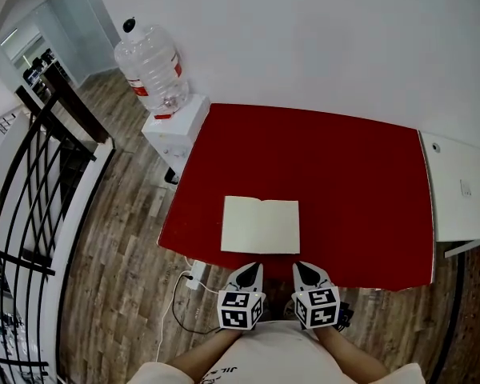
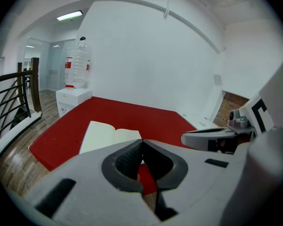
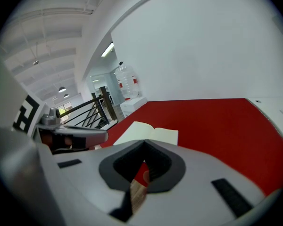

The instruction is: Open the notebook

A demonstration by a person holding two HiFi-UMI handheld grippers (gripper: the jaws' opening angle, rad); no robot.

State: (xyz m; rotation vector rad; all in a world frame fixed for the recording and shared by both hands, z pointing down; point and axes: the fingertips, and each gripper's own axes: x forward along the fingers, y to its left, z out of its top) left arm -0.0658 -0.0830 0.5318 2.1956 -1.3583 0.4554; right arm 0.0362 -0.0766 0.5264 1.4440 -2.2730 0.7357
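**Notebook** [image 1: 261, 225]: lying open and flat with pale pages showing, near the front edge of the red counter [image 1: 352, 166].

**Left tool** [image 1: 253, 267]: hovering just short of that edge, jaws pressing together on nothing.

**Right tool** [image 1: 302, 267]: hovering beside it, jaws likewise meeting and gripping nothing.

**Step:** the opening is looking finished, and both tools are sitting clear of the pages.

**Next move:** probably calling for nothing beyond keeping both tools off the book.

Head view steeply down on red table [image 1: 344, 174], gripper views low from near edge, all sharing notebook [image 1: 261, 225]
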